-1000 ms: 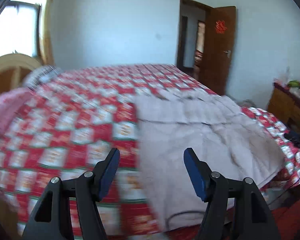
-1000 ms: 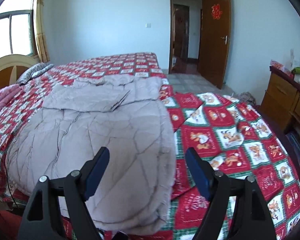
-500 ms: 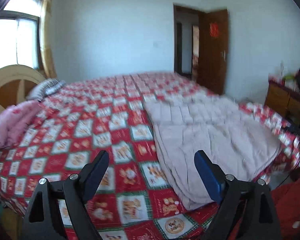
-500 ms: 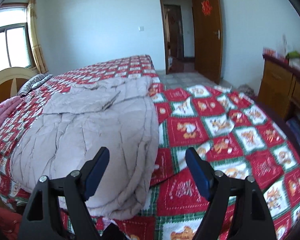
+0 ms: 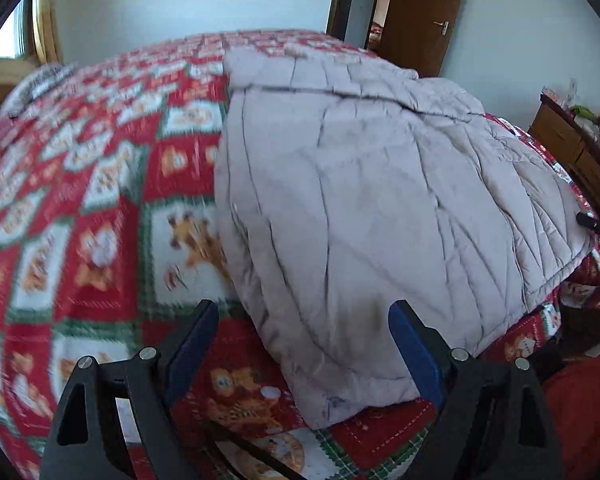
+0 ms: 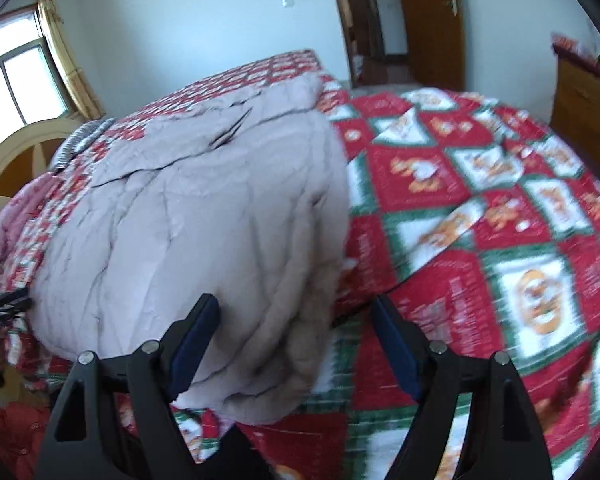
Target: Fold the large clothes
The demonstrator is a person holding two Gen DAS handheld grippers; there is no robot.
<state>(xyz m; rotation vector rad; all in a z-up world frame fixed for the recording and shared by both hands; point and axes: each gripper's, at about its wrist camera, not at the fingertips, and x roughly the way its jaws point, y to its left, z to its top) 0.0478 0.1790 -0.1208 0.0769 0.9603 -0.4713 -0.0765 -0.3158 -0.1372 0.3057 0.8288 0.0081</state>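
Observation:
A large pale grey quilted coat (image 5: 359, 184) lies flat on the bed, its hem at the near bed edge; it also shows in the right wrist view (image 6: 204, 232). My left gripper (image 5: 303, 344) is open, its blue pads on either side of the coat's near left hem corner, just above it. My right gripper (image 6: 296, 340) is open over the coat's near right hem corner, with the coat's right edge between the fingers. Neither holds anything.
The bed has a red, green and white patterned cover (image 5: 100, 208), also seen in the right wrist view (image 6: 499, 220). A wooden dresser (image 5: 579, 148) stands to the right. A wooden headboard (image 6: 16, 160) and a pink pillow (image 6: 12, 216) lie far left. An open door (image 5: 423, 12) is behind.
Both grippers have moved down and forward, close to the coat's near hem. Both stayed open.

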